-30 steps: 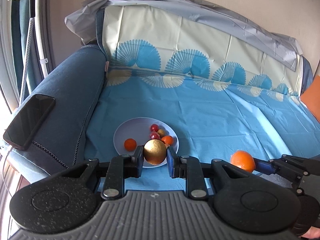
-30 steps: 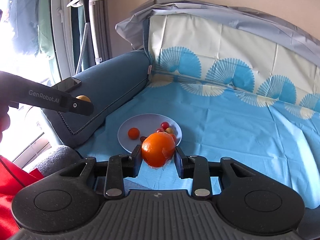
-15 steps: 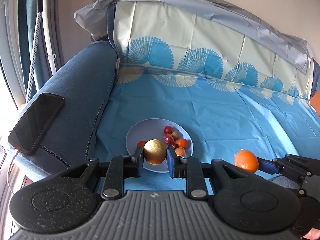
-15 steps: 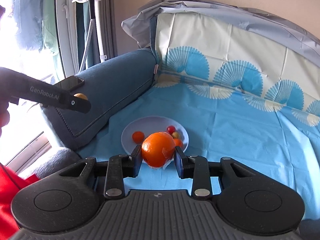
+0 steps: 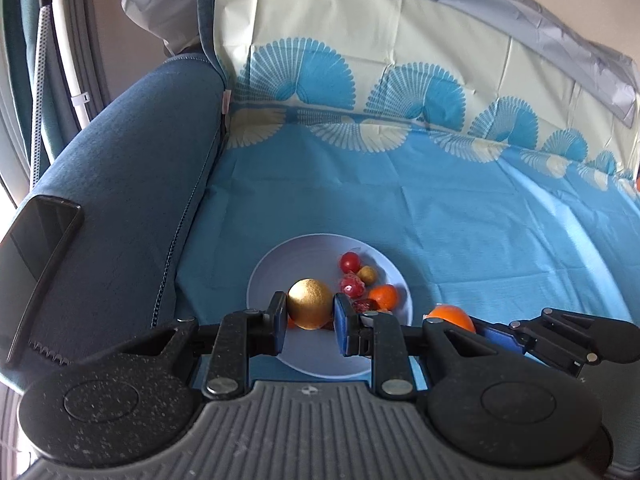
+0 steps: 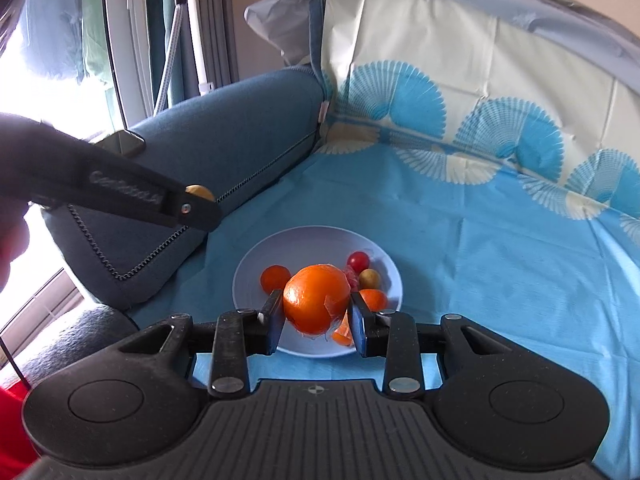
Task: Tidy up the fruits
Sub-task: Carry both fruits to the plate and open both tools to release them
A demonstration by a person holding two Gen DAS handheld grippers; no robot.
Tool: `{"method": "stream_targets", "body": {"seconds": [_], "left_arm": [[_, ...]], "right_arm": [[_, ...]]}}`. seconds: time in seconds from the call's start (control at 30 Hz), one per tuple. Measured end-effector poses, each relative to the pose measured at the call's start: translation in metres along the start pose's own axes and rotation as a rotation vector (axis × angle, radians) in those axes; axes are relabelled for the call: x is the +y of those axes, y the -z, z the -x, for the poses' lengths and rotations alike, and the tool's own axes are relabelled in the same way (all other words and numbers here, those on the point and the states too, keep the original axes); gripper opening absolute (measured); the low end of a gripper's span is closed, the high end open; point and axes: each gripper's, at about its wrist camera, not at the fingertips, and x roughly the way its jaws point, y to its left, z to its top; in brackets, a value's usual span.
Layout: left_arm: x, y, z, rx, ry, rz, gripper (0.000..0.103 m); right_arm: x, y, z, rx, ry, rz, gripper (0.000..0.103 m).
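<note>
Your left gripper (image 5: 309, 312) clamps a golden fruit (image 5: 310, 303), your right gripper (image 6: 316, 312) an orange (image 6: 316, 298). Both hang over the plate's (image 6: 256, 272) near rim; the plate lies just ahead, below.

Blue sofa (image 5: 120, 184) under a fan-patterned cloth (image 5: 400, 184); bright window (image 6: 52, 64) beside it.

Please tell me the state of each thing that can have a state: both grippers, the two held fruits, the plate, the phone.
Left gripper: shut on golden-brown round fruit.
Right gripper: shut on orange.
Plate: holds small fruits, partly filled.
Phone: screen dark, lying on sofa armrest.
</note>
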Motion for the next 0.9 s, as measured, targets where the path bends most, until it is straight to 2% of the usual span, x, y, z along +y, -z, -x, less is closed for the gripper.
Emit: {"method": "stream_targets", "body": {"seconds": [0.37,0.63,0.7,0.73,0.77,0.8,0.87,0.9], "left_arm": [[0.011,-0.027,-0.095,0.115,-0.040,-0.018,0.026],[0.009,-0.027,-0.139,0.171,-0.051,-0.060,0.027],[0.008,-0.027,-0.141,0.178,-0.055,-0.078,0.055],[0.008,-0.028,-0.140,0.179,-0.062,-0.081,0.090],[0.007,-0.028,-0.135,0.165,-0.081,-0.078,0.102],[0.007,-0.027,-0.127,0.137,-0.097,-0.074,0.103],[0.005,-0.024,-0.112,0.125,-0.093,-0.094,0.103],[0.004,-0.021,-0.106,0.137,-0.103,-0.098,0.103]], "right_arm": [[-0.007,-0.009,-0.089,0.088,-0.001,0.022,0.035],[-0.014,-0.008,-0.125,0.129,0.006,0.037,0.036],[-0.016,-0.009,-0.133,0.153,-0.011,0.050,0.037],[-0.016,-0.009,-0.134,0.159,-0.006,0.051,0.039],[-0.017,-0.010,-0.132,0.156,0.007,0.049,0.053],[-0.017,-0.011,-0.129,0.156,0.011,0.046,0.074],[-0.019,-0.012,-0.118,0.145,0.011,0.031,0.087],[-0.019,-0.010,-0.110,0.139,0.013,0.025,0.089]]}}
